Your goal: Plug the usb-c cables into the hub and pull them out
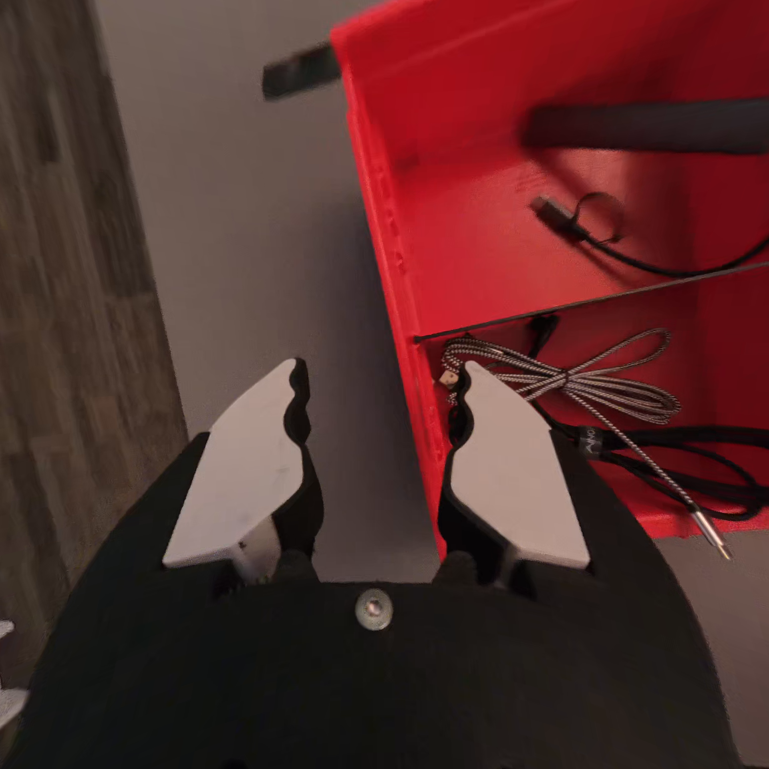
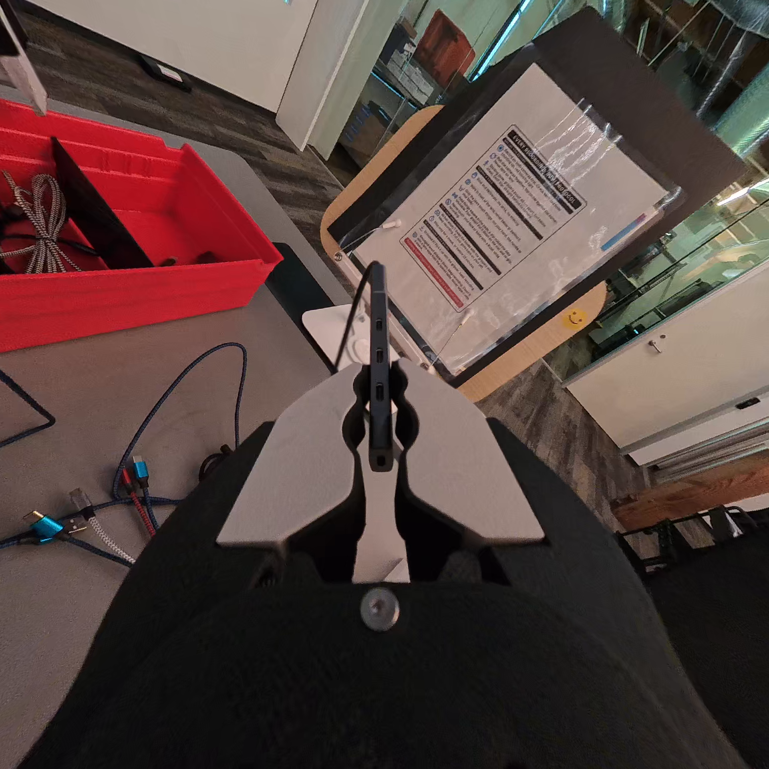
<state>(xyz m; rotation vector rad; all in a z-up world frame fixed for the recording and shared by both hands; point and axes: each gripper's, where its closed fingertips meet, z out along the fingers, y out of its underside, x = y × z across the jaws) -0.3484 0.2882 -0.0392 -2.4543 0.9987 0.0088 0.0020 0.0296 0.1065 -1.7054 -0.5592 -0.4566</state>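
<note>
My right gripper clamps a slim dark hub edge-on between its pale fingers, lifted clear of the grey table. The hub stands upright in the grip, its narrow side with a row of small ports turned toward the camera, and its own thin black lead curves away from the far end. Behind it stands a whiteboard carrying a printed sheet under clear tape.

On the table to the left of that gripper lie loose braided cables: a blue cable looping near the red bin, blue-shelled connectors and a white braided cable tangled together near the lower left.

My left gripper is angled down over the grey table, its jaws spread wide and holding nothing. Its right finger overlaps the near left corner of the red bin; I cannot tell whether it touches the wall. The picture is motion-blurred. Inside the bin, a thin black divider separates two compartments. The nearer one holds a coiled black-and-white braided cable and a bundled black cable, with a metal plug hanging out over the bin's near edge. The farther compartment holds a black cable with its connector lying on the floor of the bin.
</note>
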